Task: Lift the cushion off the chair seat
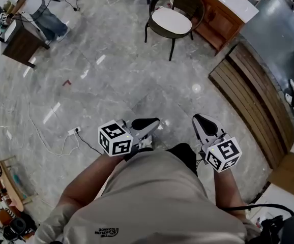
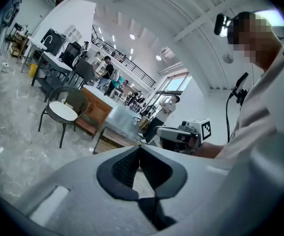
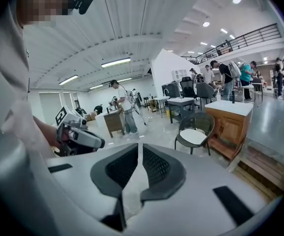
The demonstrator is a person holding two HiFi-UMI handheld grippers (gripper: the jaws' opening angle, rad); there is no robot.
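Observation:
A dark metal chair (image 1: 173,15) stands far across the floor, with a white round cushion (image 1: 171,21) lying on its seat. The left gripper view shows the same chair (image 2: 62,108) and cushion (image 2: 63,112) at the left, and in the right gripper view the chair (image 3: 197,128) and cushion (image 3: 193,137) sit right of centre. My left gripper (image 1: 154,123) and right gripper (image 1: 199,118) are held close to the person's body, well short of the chair. Both are shut, with nothing between the jaws.
A wooden counter (image 1: 219,15) stands right behind the chair. A slatted wooden platform (image 1: 251,98) runs along the right. A person works at a dark desk (image 1: 21,40) at the far left. A power strip with a cable (image 1: 74,131) lies on the marble floor.

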